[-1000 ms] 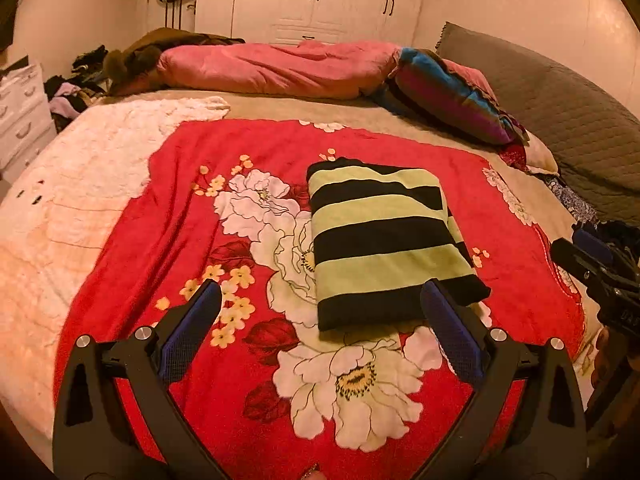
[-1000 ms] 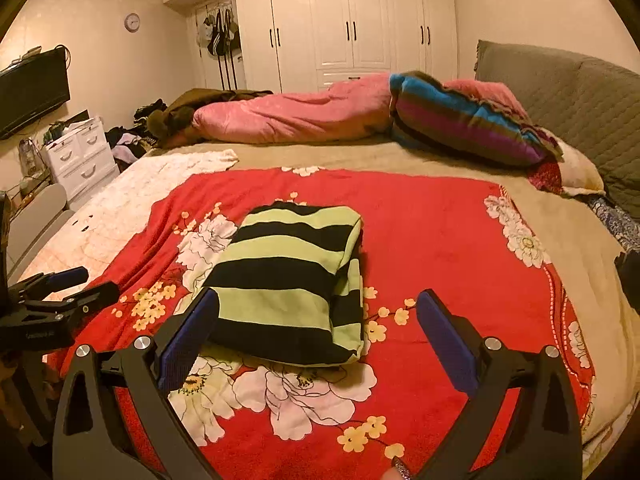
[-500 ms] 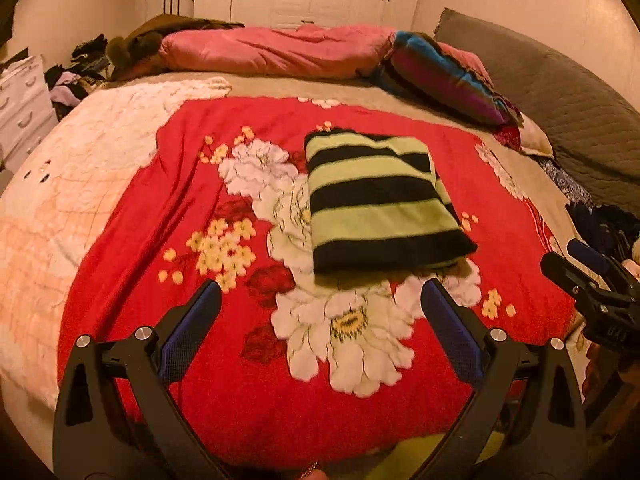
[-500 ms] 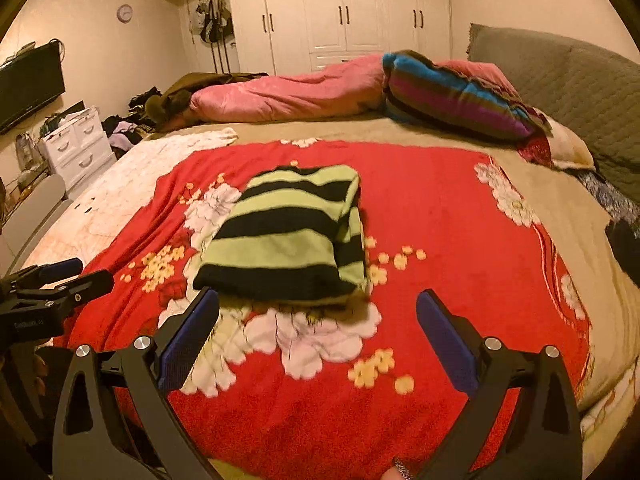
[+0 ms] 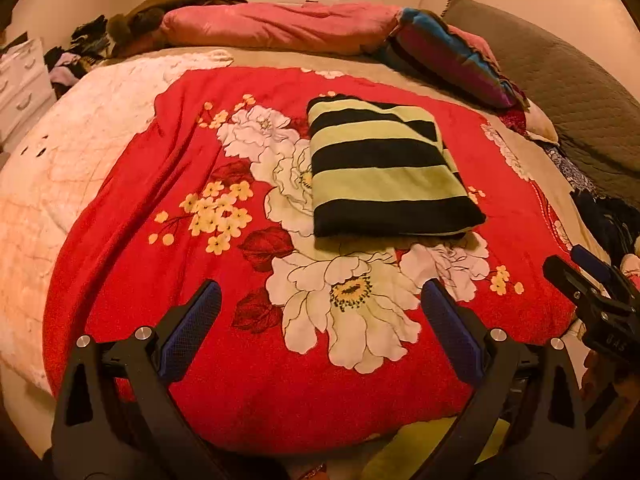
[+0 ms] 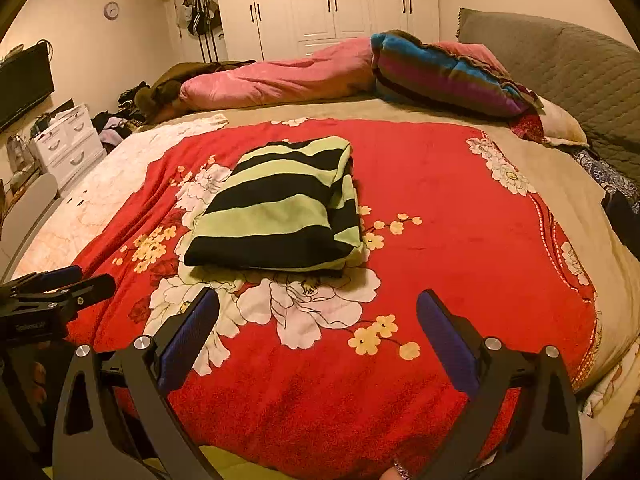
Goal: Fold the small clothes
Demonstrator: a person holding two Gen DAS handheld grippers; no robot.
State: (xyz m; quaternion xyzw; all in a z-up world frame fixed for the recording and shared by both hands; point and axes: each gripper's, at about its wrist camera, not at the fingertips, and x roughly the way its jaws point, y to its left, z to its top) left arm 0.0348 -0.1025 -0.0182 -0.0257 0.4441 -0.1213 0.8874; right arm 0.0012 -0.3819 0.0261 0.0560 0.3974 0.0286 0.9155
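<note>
Striped garment [image 5: 384, 168] lies folded ahead of both grippers, soft, light and floppy; take its thick near edge. Left gripper [image 5: 320, 320] and right gripper [image 6: 318, 318] are wide open, empty.

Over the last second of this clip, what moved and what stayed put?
Both open grippers, left and right, pulled back toward the near edge of the bed, away from the folded striped top. Nothing was gripped or released. The top stayed folded on the red floral blanket.
</note>
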